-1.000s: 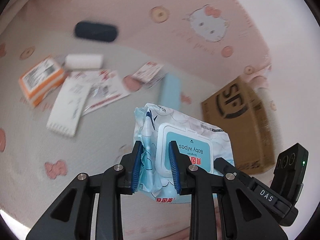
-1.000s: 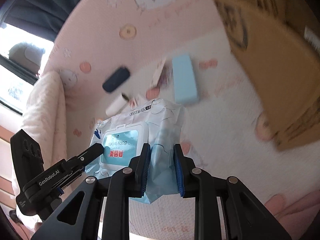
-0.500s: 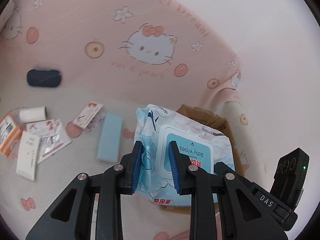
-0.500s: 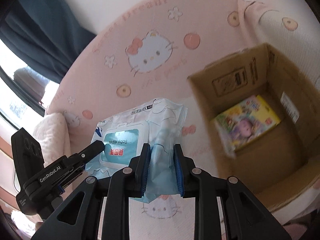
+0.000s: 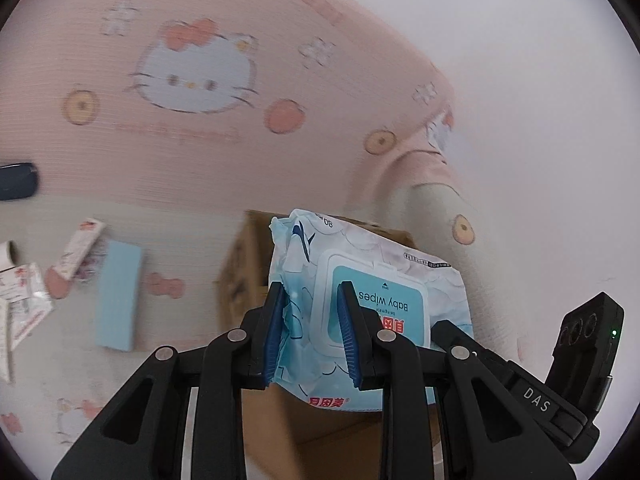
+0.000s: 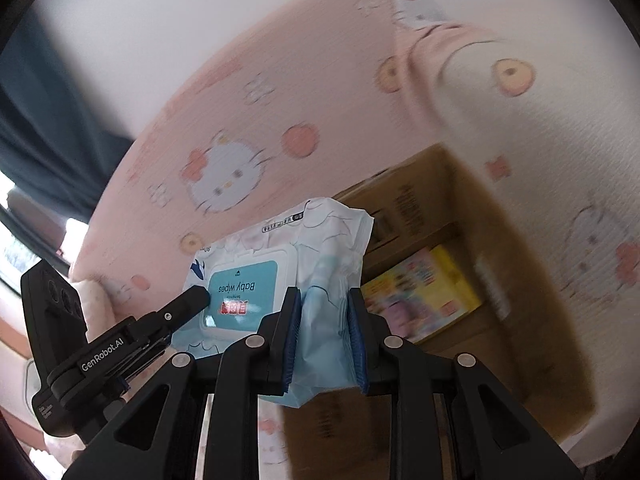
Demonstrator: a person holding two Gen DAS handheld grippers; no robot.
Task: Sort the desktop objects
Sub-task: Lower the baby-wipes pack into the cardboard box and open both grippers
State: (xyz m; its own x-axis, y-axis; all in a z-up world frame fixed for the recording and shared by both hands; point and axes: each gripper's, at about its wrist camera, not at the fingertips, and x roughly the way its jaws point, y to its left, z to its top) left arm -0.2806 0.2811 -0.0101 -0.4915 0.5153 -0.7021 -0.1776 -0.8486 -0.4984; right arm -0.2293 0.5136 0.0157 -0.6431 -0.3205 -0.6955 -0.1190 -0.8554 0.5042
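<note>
Both grippers are clamping the same pack of baby wipes and holding it up in the air. The left gripper is pinching the pack's crinkled end seam between its blue pads, with the white flip lid lying toward three o'clock of that grip. The right gripper is squeezing the opposite soft end of the pack, the lid here sitting toward nine o'clock of its fingers.

The pack is hanging over an open cardboard box, whose mouth is showing at about three o'clock in the right wrist view, with a yellow picture box lying inside it on the bottom. In the left wrist view the cardboard box is showing behind and below the pack.

On the pink cartoon-cat cloth, toward nine o'clock, a light blue flat block is lying beside small packets and a dark case at the edge.
</note>
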